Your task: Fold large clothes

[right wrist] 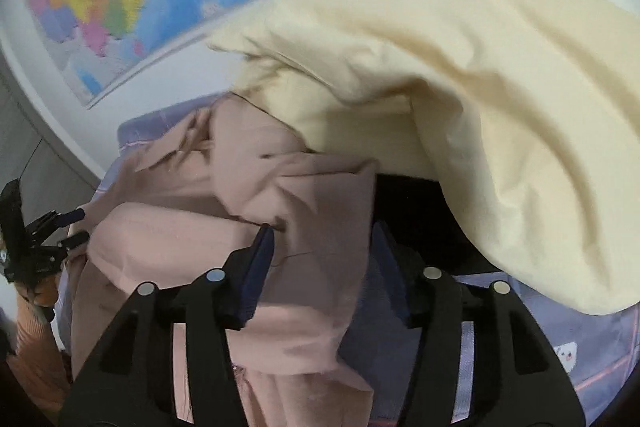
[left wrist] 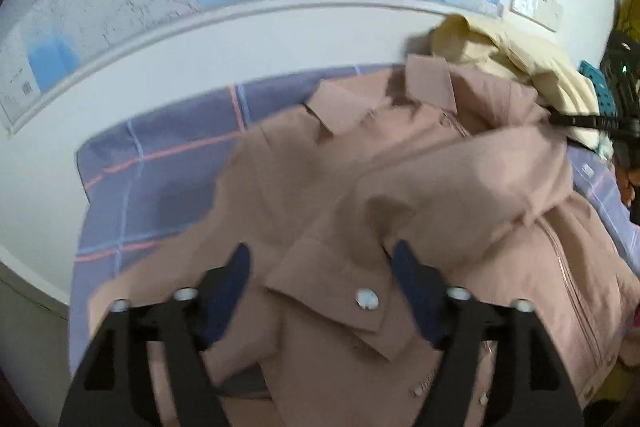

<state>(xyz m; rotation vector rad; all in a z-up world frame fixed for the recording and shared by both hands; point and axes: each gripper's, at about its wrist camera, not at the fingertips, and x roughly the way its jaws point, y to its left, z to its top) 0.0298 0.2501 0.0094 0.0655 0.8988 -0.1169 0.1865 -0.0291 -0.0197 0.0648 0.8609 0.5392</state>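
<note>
Left gripper point(left wrist: 320, 261): jaws spread, nothing pinched. A buttoned pocket flap point(left wrist: 340, 299) of the pink jacket point(left wrist: 400, 163) lies directly beneath the gap, with no pad contact visible. The jacket spreads away from the jaws toward the wall, collar point(left wrist: 430, 83) at the far end, zip point(left wrist: 568, 275) running down its right side; its long axis runs near to far.

Right gripper point(right wrist: 324, 235): jaws spread. A bunched fold of the same jacket point(right wrist: 280, 195) sits between them, against the left pad; I cannot tell whether it is gripped. A cream garment point(right wrist: 460, 87), soft and padded, is heaped just beyond.

Both garments rest on a bed with a checked lilac sheet point(left wrist: 168, 163). The left gripper stands nearer the jacket's front; the fabric is matte, thick and creased.
</note>
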